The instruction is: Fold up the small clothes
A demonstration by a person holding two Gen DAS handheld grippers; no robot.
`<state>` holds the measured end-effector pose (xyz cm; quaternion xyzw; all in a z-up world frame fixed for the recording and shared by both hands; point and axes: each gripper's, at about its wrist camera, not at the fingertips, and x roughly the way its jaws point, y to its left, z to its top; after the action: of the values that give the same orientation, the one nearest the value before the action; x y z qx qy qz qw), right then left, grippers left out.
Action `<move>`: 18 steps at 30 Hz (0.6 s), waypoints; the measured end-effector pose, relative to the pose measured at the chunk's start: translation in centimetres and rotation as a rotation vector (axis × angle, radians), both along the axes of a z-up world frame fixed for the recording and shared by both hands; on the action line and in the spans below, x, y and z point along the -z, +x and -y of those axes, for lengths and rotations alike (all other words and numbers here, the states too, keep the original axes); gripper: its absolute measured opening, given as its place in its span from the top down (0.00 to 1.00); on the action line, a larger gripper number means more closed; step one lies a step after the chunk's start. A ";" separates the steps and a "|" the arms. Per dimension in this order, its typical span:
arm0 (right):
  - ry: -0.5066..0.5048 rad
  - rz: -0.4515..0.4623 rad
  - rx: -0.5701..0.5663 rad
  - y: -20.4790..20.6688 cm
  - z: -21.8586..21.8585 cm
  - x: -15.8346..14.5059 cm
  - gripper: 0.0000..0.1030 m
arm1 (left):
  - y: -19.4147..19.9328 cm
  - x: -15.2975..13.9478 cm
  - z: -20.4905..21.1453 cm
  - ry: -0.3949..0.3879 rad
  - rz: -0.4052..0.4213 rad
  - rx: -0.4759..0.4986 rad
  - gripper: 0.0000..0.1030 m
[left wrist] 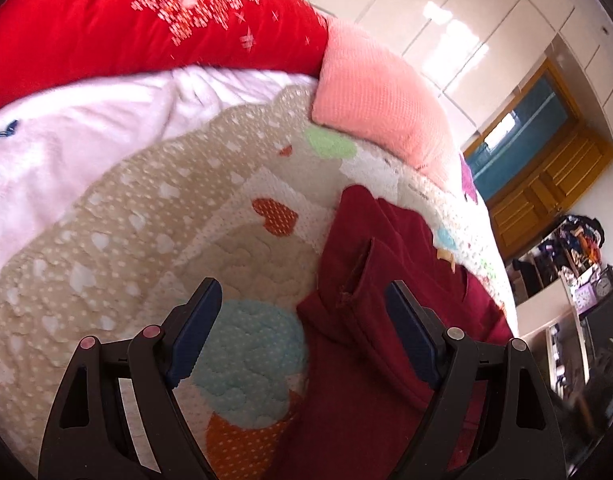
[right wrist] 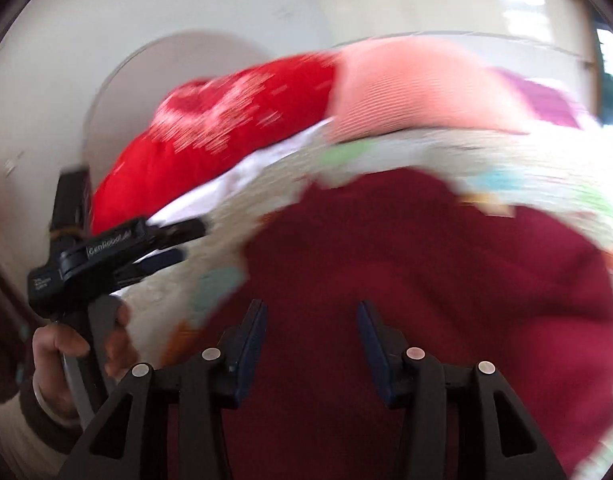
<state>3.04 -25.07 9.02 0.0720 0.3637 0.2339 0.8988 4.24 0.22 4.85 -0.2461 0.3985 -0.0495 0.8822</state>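
A bed covered by a quilted spread with hearts and dots fills both views; pale glossy wardrobe doors and a wooden cabinet stand behind it, with cluttered shelves further right. At the head of the bed lie a red quilt with a white pattern, a white blanket below it, and a salmon-pink pillow touching the red quilt's right end. None of these lies between the jaws and the garment.

The dark red garment lies on the spread toward the bed's right edge. The left gripper hovers over the bed with its jaws wide apart; the garment's left edge and a raised fold with a frayed-looking rim sit between the tips, nearer the right finger, and neither pad presses on the cloth. In the right wrist view, which is smeared by motion, the right gripper hangs above the garment's middle with its jaws partly apart and nothing clamped between them; the cloth spreads broadly beneath and ahead of them. The left gripper shows at that view's left edge, held in a hand with a pale cuff.

The garment is plain maroon, thick, and partly folded, with overlapping layers forming ridges along its length.
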 end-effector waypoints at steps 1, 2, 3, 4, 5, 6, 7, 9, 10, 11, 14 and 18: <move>-0.035 0.003 0.087 -0.1 2.4 -0.2 0.54 | 0.4 0.2 0.4 0.002 -0.011 0.003 0.19; -0.067 0.000 0.149 0.0 4.0 -0.2 0.54 | 0.7 0.4 0.8 0.004 -0.017 0.010 0.19; -0.108 -0.009 0.219 0.4 6.0 -0.2 0.53 | 0.9 0.4 1.1 0.010 -0.017 0.017 0.19; -0.154 -0.031 0.302 1.1 8.4 -0.2 0.53 | 1.3 0.5 1.6 0.026 -0.015 0.029 0.18; -0.177 -0.040 0.340 1.5 9.5 -0.2 0.52 | 1.8 0.5 2.5 0.057 -0.013 0.047 0.18; -0.200 -0.051 0.374 2.4 10.8 -0.2 0.45 | 2.2 0.5 3.0 0.075 -0.012 0.058 0.19; -0.216 -0.072 0.395 3.4 12.0 0.1 0.41 | 2.8 0.5 3.8 0.096 -0.006 0.074 0.19; -0.203 -0.117 0.424 5.0 13.6 0.8 0.39 | 3.6 0.6 4.9 0.112 0.006 0.103 0.20; -0.160 -0.145 0.419 6.1 14.3 1.4 0.39 | 3.9 0.5 5.5 0.120 0.007 0.122 0.29; -0.136 -0.163 0.414 6.6 14.7 1.8 0.39 | 4.2 0.4 6.2 0.134 0.011 0.150 0.35; -0.086 -0.208 0.377 9.3 13.2 3.1 0.39 | 4.5 0.1 8.5 0.260 0.039 0.202 0.56; -0.151 -0.184 0.368 10.4 12.5 4.1 0.69 | 4.3 -0.1 8.9 0.272 0.041 0.230 0.84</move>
<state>13.40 -37.52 4.96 0.0908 0.4412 0.0306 0.8923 8.55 -8.70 4.92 -0.0763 0.4089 -0.1010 0.9038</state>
